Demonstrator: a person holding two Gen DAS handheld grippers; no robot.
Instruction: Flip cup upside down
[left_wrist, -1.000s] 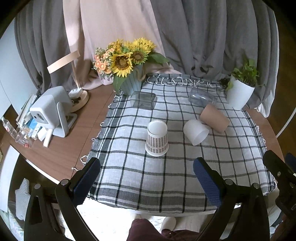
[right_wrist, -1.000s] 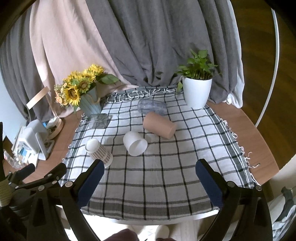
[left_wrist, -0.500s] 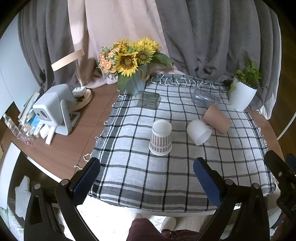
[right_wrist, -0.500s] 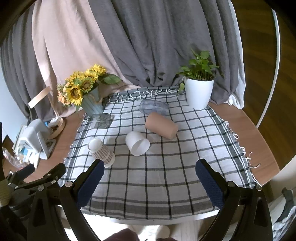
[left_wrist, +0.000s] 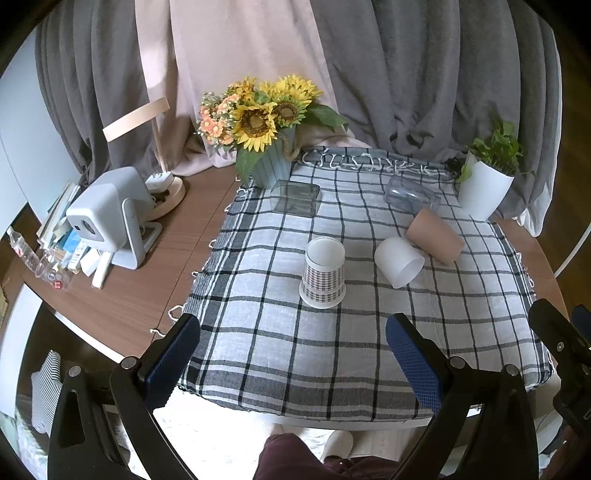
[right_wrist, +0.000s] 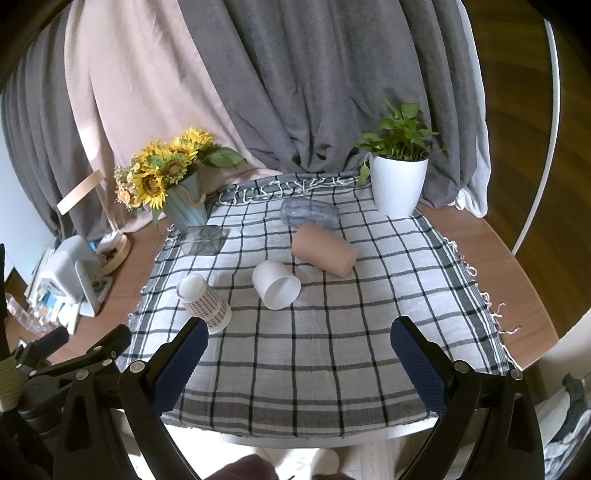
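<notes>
One checked paper cup (left_wrist: 323, 273), upside down

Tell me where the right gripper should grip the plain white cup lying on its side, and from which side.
Judging by its pose, grip the white cup across its side wall, coming from above. It lies with its open mouth facing the right gripper, near the brown cup.

— What are my two grippers doing?

— I hold the left gripper (left_wrist: 293, 354) low and level, its blue-padded fingers (left_wrist: 173, 360) spread wide with nothing between them.

— And the other?

— My right gripper (right_wrist: 297, 363) sits the same way, fingers (right_wrist: 419, 363) far apart and bare. In its view I see the left one's black frame just beside it.
</notes>
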